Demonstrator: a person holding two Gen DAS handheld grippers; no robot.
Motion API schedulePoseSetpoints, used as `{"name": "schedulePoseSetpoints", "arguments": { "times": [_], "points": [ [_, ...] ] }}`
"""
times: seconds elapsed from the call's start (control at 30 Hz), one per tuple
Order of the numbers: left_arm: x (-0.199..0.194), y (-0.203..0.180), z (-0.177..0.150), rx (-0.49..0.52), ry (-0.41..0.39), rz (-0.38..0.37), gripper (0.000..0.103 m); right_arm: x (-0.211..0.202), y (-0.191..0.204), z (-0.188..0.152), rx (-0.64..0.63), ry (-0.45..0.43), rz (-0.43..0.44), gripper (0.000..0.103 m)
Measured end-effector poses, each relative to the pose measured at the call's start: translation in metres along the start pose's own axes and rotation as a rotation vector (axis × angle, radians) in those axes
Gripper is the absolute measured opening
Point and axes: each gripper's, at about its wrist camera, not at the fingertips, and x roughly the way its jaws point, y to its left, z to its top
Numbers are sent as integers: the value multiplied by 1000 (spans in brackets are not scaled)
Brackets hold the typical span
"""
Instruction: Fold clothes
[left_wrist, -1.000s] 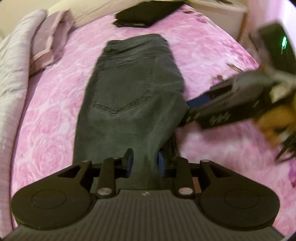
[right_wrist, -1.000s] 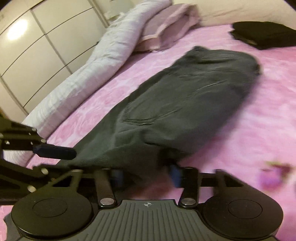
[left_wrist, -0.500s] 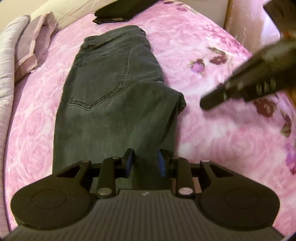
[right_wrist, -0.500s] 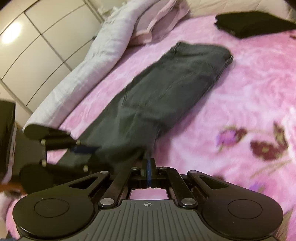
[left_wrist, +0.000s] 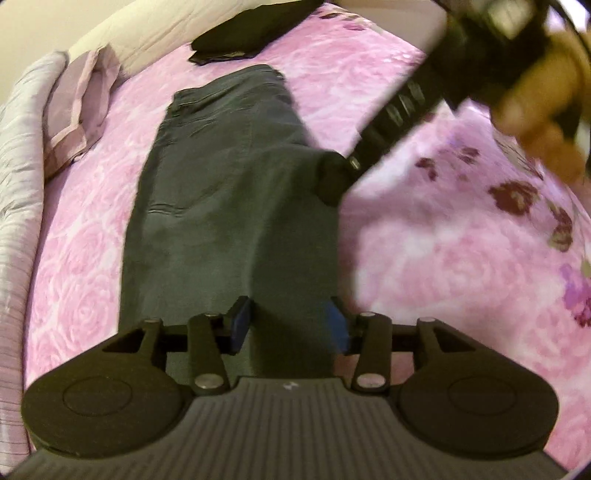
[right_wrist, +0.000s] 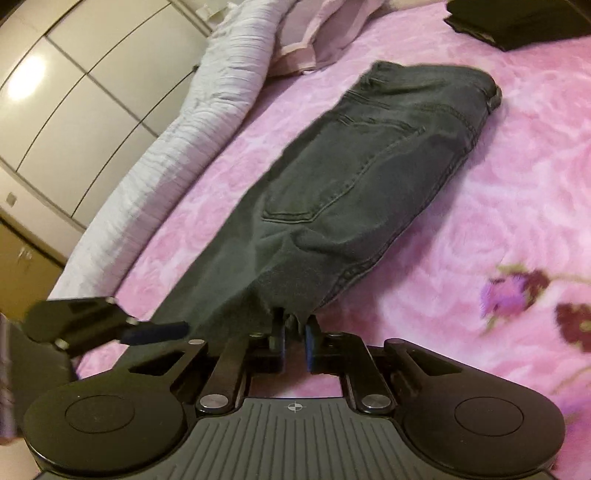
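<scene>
The bed (left_wrist: 424, 258) carries a pink rose-patterned cover across both views. A pale grey quilt (right_wrist: 192, 140) runs along its far side in the right wrist view, with a mauve pillow (left_wrist: 77, 110) at its end near the headboard. Cupboard doors (right_wrist: 74, 85) stand behind the quilt.

The dark grey jeans (left_wrist: 221, 192) lie lengthwise on the cover, waistband toward the headboard, back pocket facing up, one leg laid over the other. A folded black garment (left_wrist: 243, 37) lies beyond the waistband, apart from the jeans.

The left tool (left_wrist: 288, 325) sits over the near leg section. Its jaws are opening; the fabric lies between the blue pads (left_wrist: 240, 321), which stand clear of it on both sides.

The right tool (right_wrist: 295, 339) has its jaws nearly together, pinching a bunched edge of the jeans at the crotch-side fold; the cloth rises slightly to the pads. In the left wrist view this tool enters from the upper right, held by a person's hand (left_wrist: 546, 110), its tip at the right edge of the jeans.
</scene>
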Motion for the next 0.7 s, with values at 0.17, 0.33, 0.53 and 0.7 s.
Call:
{"name": "schedulePoseSetpoints", "arguments": {
  "times": [0.17, 0.33, 0.53, 0.7],
  "points": [
    [13, -21, -4, 25, 37, 11, 47, -4, -10, 3, 26, 89, -1, 7],
    [14, -25, -13, 14, 64, -3, 47, -4, -26, 4, 75, 146, 25, 7],
    [-10, -16, -2, -72, 19, 13, 47, -45, -51, 30, 68, 89, -46, 22],
    [-13, -18, 38, -109, -22, 75, 59, -62, -90, 85, 100, -48, -95, 73]
  ]
}}
